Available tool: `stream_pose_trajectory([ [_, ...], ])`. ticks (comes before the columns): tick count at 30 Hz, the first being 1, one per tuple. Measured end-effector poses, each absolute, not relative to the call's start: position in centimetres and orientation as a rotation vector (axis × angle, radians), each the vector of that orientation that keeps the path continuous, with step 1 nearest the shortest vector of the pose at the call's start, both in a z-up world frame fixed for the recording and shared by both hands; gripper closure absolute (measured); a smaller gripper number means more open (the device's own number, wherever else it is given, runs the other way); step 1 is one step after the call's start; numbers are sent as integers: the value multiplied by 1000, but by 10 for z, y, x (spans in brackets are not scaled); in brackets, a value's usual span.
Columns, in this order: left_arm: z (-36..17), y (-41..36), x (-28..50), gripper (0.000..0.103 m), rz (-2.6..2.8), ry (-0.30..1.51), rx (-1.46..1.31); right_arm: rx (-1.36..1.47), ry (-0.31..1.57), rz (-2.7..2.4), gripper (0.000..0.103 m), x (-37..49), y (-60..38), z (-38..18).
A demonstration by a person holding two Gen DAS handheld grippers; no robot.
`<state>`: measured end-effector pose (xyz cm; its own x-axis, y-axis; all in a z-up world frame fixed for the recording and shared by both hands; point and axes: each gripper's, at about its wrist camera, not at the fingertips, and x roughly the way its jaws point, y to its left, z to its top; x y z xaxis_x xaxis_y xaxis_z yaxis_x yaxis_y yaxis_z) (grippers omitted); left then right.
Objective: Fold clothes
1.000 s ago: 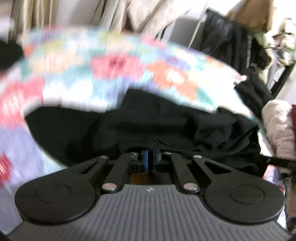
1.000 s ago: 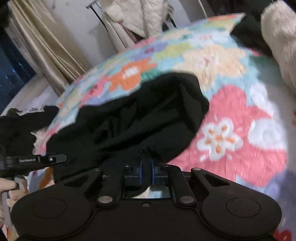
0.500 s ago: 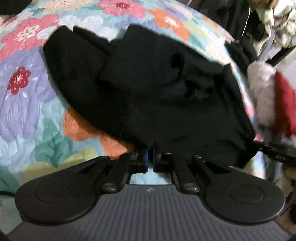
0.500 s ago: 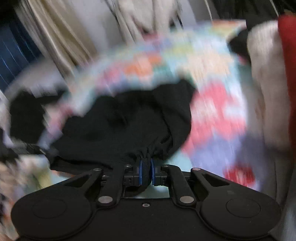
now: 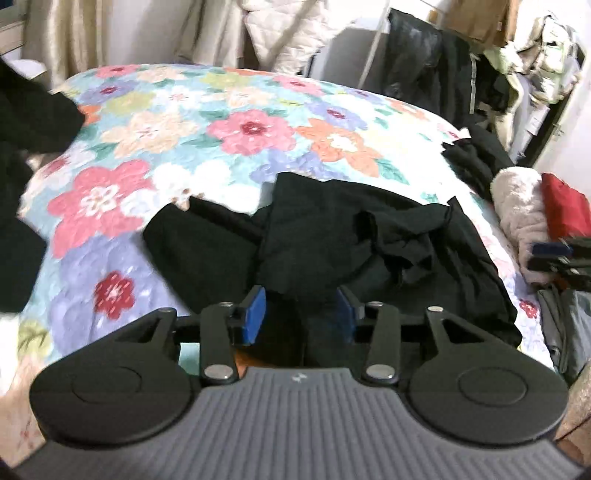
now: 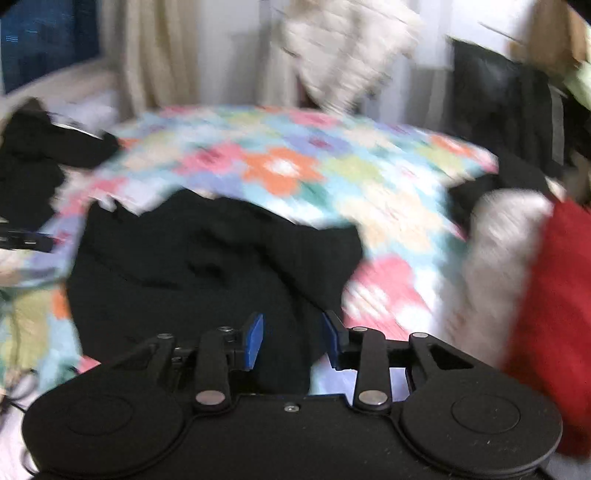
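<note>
A black garment [image 5: 369, 251] lies crumpled on the floral quilt [image 5: 229, 122], its near edge reaching under my left gripper [image 5: 301, 314]. That gripper's jaws are opening; black cloth shows between the blue pads [image 5: 255, 314], which do not press on it. In the blurred right wrist view the same garment [image 6: 207, 266] spreads ahead of my right gripper [image 6: 291, 339]. Its jaws are opening too, with cloth lying loose between the pads [image 6: 255, 341]. The right gripper [image 5: 554, 254] also shows at the left view's right edge.
A cream fluffy garment [image 5: 517, 218] and a red one [image 5: 565, 206] are piled at the bed's right side. More black clothes [image 5: 29, 110] lie at the left and at the far right [image 5: 476, 155]. Curtains [image 5: 74, 33] and hanging coats [image 5: 295, 29] stand behind the bed.
Both grippers were shut on the black garment's near edge; now their jaws have parted and the cloth lies loose on the quilt. Both views have lifted and pulled back.
</note>
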<state>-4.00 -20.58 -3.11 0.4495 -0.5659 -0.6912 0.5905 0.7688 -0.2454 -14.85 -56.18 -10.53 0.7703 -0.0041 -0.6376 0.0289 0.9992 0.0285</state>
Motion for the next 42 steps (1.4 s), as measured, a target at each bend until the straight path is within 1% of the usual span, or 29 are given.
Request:
stream_pose_trajectory([
  [2,-40,-212,-29,62,-722,857,35,-11,676,54,63,-127,-552,-104],
  [6,-62,-232,-5,51,-731,888,42,-88,685,193,62,-82,-524,-107],
  [8,-73,-245,3,48,-751,904,83,-95,716,221,59,-63,-516,-116],
  [10,-85,-256,10,47,-772,923,106,-102,747,248,56,-43,-507,-125],
  [11,-91,-259,16,51,-784,938,104,-106,762,262,53,-33,-503,-129],
  [12,-96,-261,20,73,-796,957,100,-129,784,257,51,-24,-499,-136],
  [13,-101,-262,25,91,-804,984,106,-152,806,251,46,-16,-496,-144],
  [14,-103,-265,29,101,-813,1002,118,-163,839,253,45,-6,-495,-154],
  [15,-100,-265,33,101,-814,995,121,-174,872,256,45,3,-494,-164],
  [16,-96,-266,35,101,-813,984,120,-174,888,253,48,10,-496,-172],
  [17,-92,-266,38,102,-812,973,120,-167,891,257,66,15,-498,-176],
  [18,-85,-267,39,102,-811,955,111,-143,882,264,78,18,-505,-175],
  [19,-76,-266,43,102,-811,930,86,-122,866,256,94,20,-509,-171],
  [22,-54,-264,63,102,-816,874,-23,34,768,233,94,25,-538,-146],
  [30,-19,-298,125,102,-772,685,-180,221,570,106,94,42,-606,-89],
  [33,-12,-319,141,101,-752,611,-170,225,514,49,94,56,-624,-74],
  [36,-13,-335,148,101,-732,576,-137,225,466,-7,94,75,-635,-65],
  [42,-16,-341,148,101,-671,462,-87,184,438,-112,94,118,-644,-70],
])
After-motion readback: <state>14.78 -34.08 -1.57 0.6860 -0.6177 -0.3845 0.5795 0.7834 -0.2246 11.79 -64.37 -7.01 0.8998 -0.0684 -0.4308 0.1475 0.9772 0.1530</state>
